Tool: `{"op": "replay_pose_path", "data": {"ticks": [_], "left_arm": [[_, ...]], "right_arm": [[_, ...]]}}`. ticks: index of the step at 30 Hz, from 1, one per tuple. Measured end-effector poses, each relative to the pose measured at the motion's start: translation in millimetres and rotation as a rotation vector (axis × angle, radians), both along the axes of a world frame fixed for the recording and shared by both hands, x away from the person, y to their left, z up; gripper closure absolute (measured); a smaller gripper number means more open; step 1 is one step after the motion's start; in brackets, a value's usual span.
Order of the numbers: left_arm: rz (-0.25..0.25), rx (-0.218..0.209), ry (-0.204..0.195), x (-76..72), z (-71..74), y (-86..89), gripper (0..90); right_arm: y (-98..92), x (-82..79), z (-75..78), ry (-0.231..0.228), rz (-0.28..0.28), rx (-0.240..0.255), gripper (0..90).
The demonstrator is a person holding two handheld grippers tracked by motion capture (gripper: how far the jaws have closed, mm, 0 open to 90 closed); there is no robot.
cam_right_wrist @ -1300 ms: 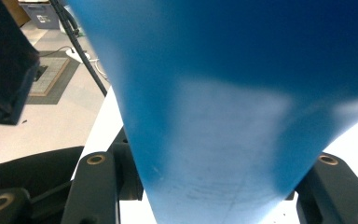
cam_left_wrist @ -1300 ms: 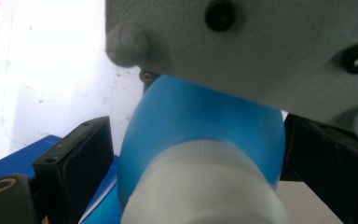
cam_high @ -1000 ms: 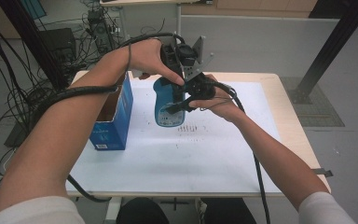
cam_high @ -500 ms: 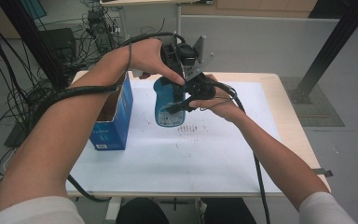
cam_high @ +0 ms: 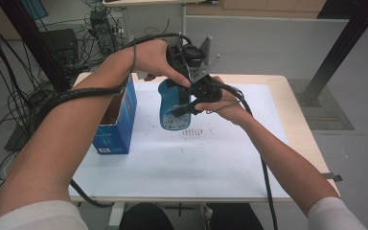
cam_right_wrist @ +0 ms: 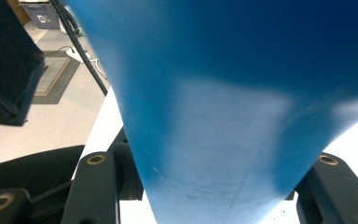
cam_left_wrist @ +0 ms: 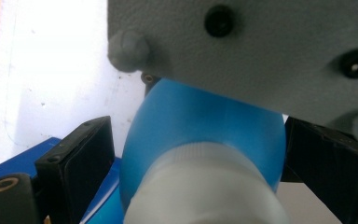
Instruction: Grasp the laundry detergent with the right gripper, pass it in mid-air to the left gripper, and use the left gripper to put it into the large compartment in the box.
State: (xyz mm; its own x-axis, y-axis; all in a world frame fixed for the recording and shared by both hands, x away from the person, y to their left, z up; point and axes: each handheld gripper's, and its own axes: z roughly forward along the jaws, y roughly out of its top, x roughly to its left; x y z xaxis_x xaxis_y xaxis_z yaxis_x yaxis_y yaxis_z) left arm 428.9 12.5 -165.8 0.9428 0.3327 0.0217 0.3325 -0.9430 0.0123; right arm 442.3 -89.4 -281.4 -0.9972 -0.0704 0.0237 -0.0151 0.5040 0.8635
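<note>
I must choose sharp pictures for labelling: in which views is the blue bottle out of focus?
High view: blue bottle reasonably sharp. Left gripper view: its white cap soft, very close to the lens. Right gripper view: its body heavily blurred, with a pale glare patch.

The blue bottle is showing smooth, slightly glossy plastic, its cap looking pale and finely ribbed. The box is looking like printed cardboard. The table is showing a light wood edge under a matt white sheet.

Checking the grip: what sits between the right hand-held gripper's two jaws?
The blue bottle: in the right gripper view its body fills the gap between the jaws of the right hand-held gripper.
</note>
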Motion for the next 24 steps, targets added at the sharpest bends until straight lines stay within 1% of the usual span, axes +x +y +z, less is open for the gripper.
{"op": "replay_pose_path", "data": {"ticks": [6, 14, 19, 21, 24], "left_arm": [[-0.005, -0.001, 0.0, 0.5, -0.5, -0.6, 9.8], [-0.006, 0.0, -0.002, 0.6, -0.7, 0.7, 20.6], [-0.006, 0.0, 0.001, 0.5, -0.8, 1.3, 25.3], [-0.009, -0.005, 0.01, 0.2, -0.1, 1.2, 28.3], [-0.011, -0.001, 0.011, 0.2, 0.0, 1.2, 30.8]], "right_arm": [[-0.9, -0.1, 0.3, 0.002, 0.002, 0.0, 44.2], [0.0, -1.0, 0.0, -0.002, 0.006, -0.002, 44.2], [0.4, -1.3, -0.1, -0.004, 0.009, -0.001, 44.2], [0.5, -1.5, 0.0, -0.005, 0.008, -0.002, 44.2], [0.5, -1.9, -0.1, -0.008, 0.013, -0.005, 44.2]]}}
